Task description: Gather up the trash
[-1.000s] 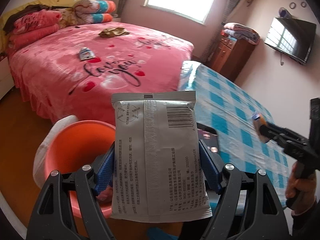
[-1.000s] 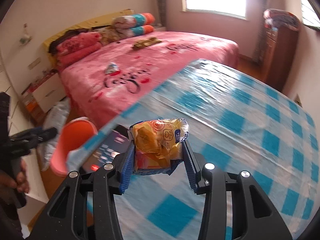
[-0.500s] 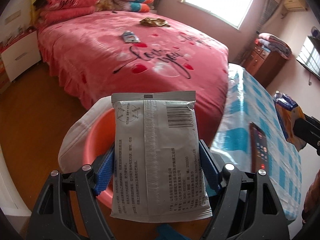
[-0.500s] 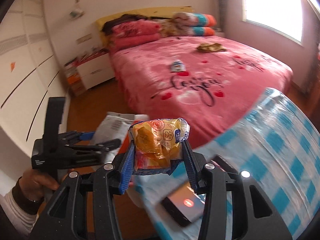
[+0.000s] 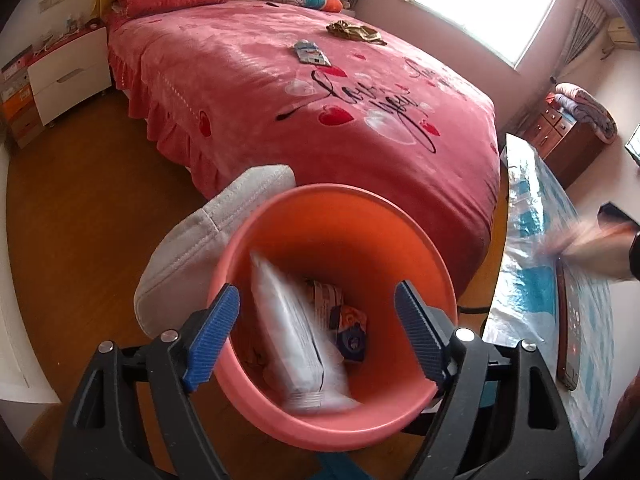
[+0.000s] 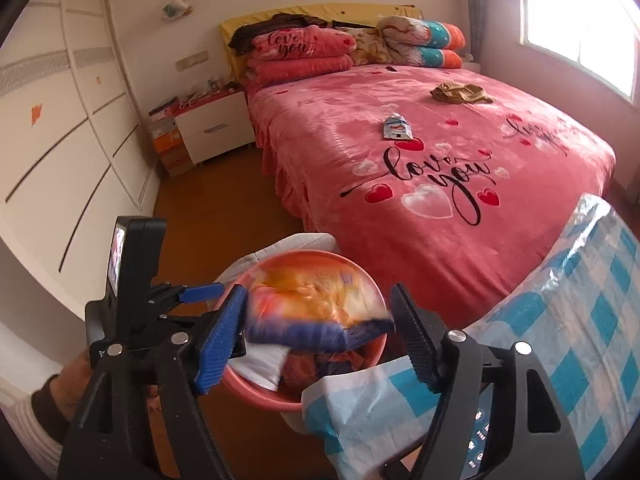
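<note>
Since the earlier frame, we are noting both packets leaving their grips: the left claw (image 5: 316, 330) is opening, empty, its grey packet (image 5: 298, 344) dropping into the orange bin (image 5: 340, 216) at twelve o'clock; the right claw (image 6: 318, 334) is opening, the yellow wrapper (image 6: 316, 304) falling free.

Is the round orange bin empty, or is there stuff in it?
Not empty. The round orange plastic bin holds a big silver-white packet leaning inside, blurred, and smaller printed wrappers at the bottom.

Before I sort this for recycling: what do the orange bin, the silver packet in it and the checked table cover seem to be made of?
Orange bin: apparently moulded plastic, with a smooth, evenly coloured, faintly glossy rim.
Silver packet: likely metallised plastic film, printed and crinkled; it is blurred.
Checked table cover: probably thin plastic sheeting, shiny with wrinkled highlights at its edge.
</note>
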A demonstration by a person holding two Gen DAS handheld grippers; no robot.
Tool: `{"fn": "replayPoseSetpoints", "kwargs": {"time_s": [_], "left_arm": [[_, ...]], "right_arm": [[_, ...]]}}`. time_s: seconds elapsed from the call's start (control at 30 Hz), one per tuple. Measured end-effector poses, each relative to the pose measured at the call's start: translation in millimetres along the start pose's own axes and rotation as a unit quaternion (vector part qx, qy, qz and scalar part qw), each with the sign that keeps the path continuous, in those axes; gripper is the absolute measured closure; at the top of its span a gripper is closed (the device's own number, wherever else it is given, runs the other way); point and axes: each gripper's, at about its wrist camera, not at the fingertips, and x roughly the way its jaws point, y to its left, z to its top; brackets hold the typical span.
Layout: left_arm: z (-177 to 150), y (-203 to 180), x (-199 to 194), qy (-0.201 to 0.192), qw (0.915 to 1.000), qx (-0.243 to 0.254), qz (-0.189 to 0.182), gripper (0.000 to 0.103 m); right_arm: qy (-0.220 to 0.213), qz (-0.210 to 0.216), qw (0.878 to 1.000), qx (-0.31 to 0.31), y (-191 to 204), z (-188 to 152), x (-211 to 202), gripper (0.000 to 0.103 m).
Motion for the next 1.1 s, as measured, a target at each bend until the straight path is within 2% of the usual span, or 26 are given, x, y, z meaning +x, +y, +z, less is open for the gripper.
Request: {"fn": "replayPoseSetpoints", "kwargs": {"time_s": [0.1,0.23,0.63,0.93,1.1], "left_arm": [[1.8,0.0,-2.6,-0.008,1.0,-0.001,0.002,0.018],[2.2,-4.2,-8.0,-0.016,0.9999,0.003,-0.002,0.018],[5.3,-30.7,-33.8,-0.058,0.9977,0.035,0.011,0.012],[5.5,-75.8,-54.5,-0.091,0.9913,0.09,0.03,0.011],[4.8,-106.1,-67.2,-0.109,0.987,0.117,0.018,0.011]], "right_arm": [[-0.008,-0.004,1.0,0.024,-12.4,-2.2,-7.4,0.022],[-0.027,-0.013,0.998,0.058,-31.9,-6.5,-24.9,0.014],[-0.071,-0.067,0.991,0.094,-65.5,-29.8,-75.3,0.013],[-0.086,-0.107,0.984,0.11,-79.7,-53.0,-102.4,0.012],[-0.095,-0.128,0.979,0.128,-92.0,-66.1,-120.7,0.012]]}}
